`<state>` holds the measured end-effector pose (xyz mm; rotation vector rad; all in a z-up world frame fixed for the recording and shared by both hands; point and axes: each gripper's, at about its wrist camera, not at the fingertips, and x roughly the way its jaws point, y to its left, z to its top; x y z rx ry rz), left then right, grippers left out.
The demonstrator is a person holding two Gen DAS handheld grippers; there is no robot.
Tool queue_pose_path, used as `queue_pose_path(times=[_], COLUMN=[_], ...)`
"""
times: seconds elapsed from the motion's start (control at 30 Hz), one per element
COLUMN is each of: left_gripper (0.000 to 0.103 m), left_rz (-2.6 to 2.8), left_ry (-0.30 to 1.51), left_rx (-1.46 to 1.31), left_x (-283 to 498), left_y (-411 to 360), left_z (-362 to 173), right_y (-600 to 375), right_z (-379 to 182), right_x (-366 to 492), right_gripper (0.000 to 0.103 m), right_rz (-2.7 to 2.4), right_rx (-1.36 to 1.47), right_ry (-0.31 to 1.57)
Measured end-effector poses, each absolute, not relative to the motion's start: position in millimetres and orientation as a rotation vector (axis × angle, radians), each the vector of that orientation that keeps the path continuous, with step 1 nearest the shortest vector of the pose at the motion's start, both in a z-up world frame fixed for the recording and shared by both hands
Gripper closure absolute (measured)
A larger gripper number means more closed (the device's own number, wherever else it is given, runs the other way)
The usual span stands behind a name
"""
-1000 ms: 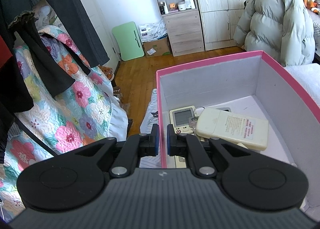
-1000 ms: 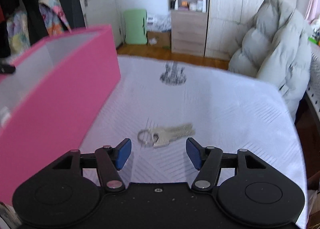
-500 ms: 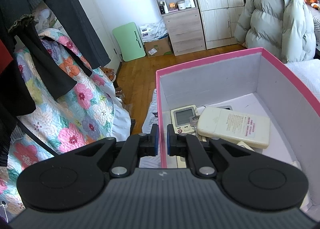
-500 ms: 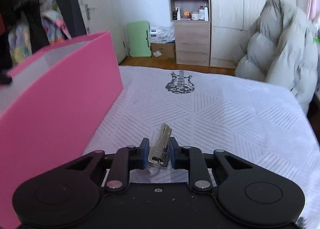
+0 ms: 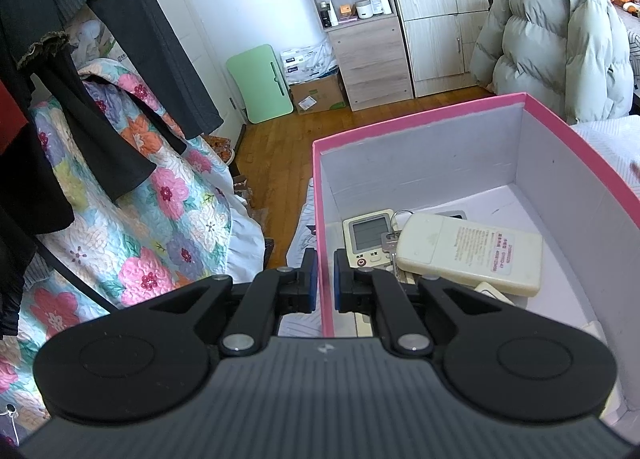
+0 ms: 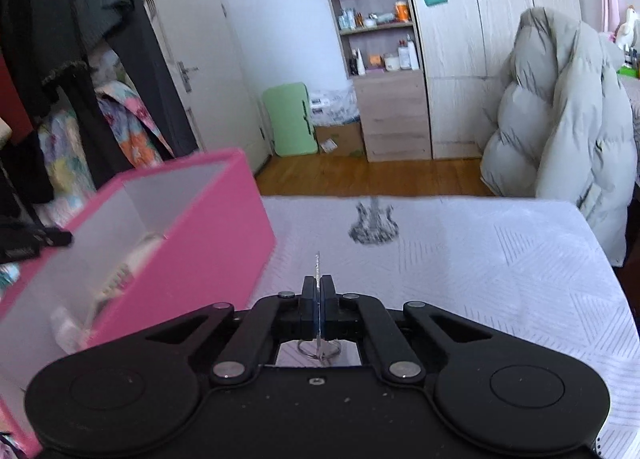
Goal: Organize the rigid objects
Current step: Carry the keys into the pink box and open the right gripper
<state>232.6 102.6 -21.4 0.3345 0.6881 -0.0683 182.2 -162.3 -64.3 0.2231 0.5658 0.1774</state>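
A pink box (image 5: 420, 127) with a white inside stands on the bed. My left gripper (image 5: 323, 283) is shut on the box's near left wall. Inside lie a cream remote control (image 5: 472, 251), a small white device with a screen (image 5: 366, 237) and a key (image 5: 390, 239). My right gripper (image 6: 319, 299) is shut on a set of silver keys (image 6: 318, 267), held edge-up above the bed, with the key ring (image 6: 318, 349) hanging behind the pads. The pink box (image 6: 192, 259) is to its left.
The white patterned bed sheet (image 6: 480, 259) with a guitar print (image 6: 373, 223) spreads ahead and to the right. A grey puffer jacket (image 6: 568, 111) hangs at the bed's far right. Dark clothes (image 5: 80, 59) and a floral quilt (image 5: 132, 227) are at the left.
My right gripper closed on the keys lying on the sheet and lifted them, turning toward the pink box. My left gripper kept its hold on the box wall.
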Motion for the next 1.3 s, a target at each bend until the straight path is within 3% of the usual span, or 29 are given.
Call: queue_pose_path(times=[0.5, 0.9, 0.97, 1.07, 1.17, 1.3], left_gripper=[0.096, 0.096, 0.096, 0.096, 0.095, 0.095], left_rz=[-0.074, -0.085, -0.075, -0.074, -0.077, -0.076], left_ry=[0.689, 0.71, 0.715, 0.713, 0.714, 0.716], left_rx=[0.342, 0.31, 0.34, 0.358, 0.35, 0.343], left_x=[232, 236, 236, 234, 234, 236], left_y=[101, 107, 103, 100, 100, 102], left_z=[-22, -22, -23, -24, -24, -23], right_y=[-104, -26, -20, -20, -25, -44], right_z=[49, -5, -10, -5, 5, 20], right_x=[200, 287, 290, 281, 259, 230], right_gripper=[0.1, 0.1, 0.093, 0.092, 0.075, 0.073], right_rz=[0.447, 0.546, 0.487, 0.496, 0.493, 0.462], right_rx=[0.16, 0.162, 0.126, 0.101, 0.058, 0.025], right_ry=[0.466, 0.775, 0.756, 0.718, 0.678, 0.61])
